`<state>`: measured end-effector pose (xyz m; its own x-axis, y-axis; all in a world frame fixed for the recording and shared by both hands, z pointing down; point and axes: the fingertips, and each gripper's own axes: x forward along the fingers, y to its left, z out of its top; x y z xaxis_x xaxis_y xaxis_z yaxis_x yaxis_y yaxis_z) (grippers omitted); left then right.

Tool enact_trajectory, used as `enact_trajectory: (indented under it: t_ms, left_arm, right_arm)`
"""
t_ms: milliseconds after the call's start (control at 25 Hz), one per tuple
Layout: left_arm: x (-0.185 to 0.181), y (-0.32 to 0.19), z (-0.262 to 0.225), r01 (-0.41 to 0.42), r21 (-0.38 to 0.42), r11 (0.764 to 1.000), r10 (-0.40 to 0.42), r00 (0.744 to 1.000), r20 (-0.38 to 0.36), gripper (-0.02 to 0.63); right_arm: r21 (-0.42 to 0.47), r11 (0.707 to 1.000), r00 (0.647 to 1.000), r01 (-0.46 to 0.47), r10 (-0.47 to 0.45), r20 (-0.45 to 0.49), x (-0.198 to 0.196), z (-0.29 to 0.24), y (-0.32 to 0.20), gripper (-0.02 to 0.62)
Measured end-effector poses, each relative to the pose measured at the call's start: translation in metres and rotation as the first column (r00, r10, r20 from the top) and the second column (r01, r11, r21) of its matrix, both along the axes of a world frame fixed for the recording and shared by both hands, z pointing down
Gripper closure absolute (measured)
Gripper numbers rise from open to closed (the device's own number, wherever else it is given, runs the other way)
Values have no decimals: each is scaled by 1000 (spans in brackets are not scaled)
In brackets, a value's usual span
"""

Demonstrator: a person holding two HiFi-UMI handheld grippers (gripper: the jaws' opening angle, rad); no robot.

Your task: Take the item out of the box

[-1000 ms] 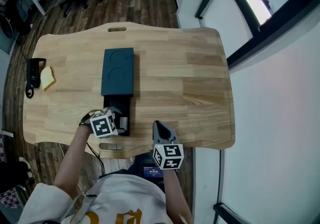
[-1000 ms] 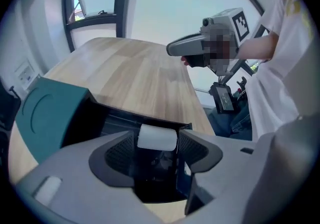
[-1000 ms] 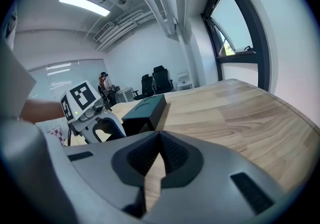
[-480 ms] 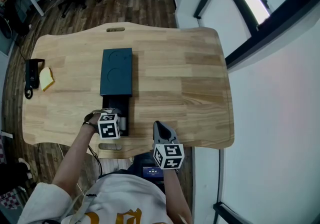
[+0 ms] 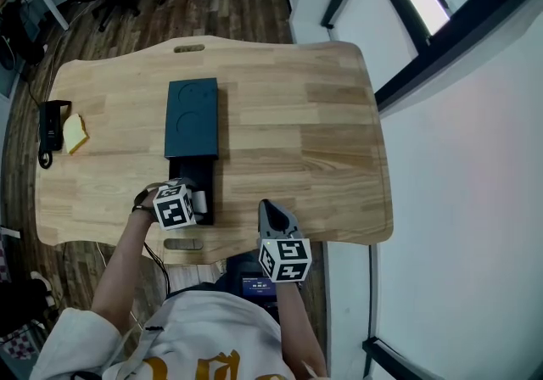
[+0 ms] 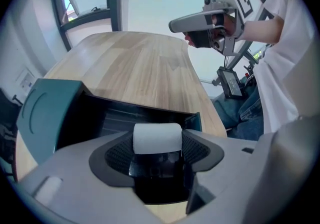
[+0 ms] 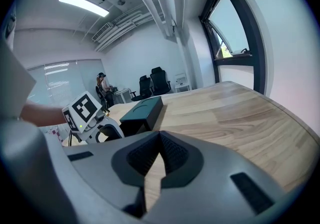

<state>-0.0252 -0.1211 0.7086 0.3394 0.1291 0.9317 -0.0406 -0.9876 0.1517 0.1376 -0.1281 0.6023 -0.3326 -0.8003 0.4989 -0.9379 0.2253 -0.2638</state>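
Observation:
A dark teal box (image 5: 192, 118) lies on the wooden table (image 5: 288, 132), its black tray (image 5: 193, 173) slid out toward me. A white roll (image 5: 200, 200) sits at the tray's near end. My left gripper (image 5: 193, 202) reaches across the tray from the left. In the left gripper view the white roll (image 6: 157, 138) lies between the jaws of the left gripper (image 6: 157, 144), which stand wide, its ends close to both pads. My right gripper (image 5: 265, 207) hovers at the table's front edge, shut and empty; in its own view the right gripper (image 7: 160, 142) has its pads together.
A black handset (image 5: 48, 124) and a yellow pad (image 5: 75, 132) lie at the table's far left. A small screen device (image 5: 254, 287) hangs below the front edge. Office chairs stand beyond the table, and a window wall runs along the right.
My left gripper has shifted slightly over the tray's near end and its marker cube has turned a little. The white roll stays in the tray. The right gripper has not moved.

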Motion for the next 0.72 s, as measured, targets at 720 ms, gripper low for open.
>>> enact_trajectory:
  t_ms: [720]
  left_arm:
    - [-21,-41,-124,619,59,783,-501,684,-529,314]
  right_arm:
    - [125,990,998,64,-61,-30,-22,-55,16,589]
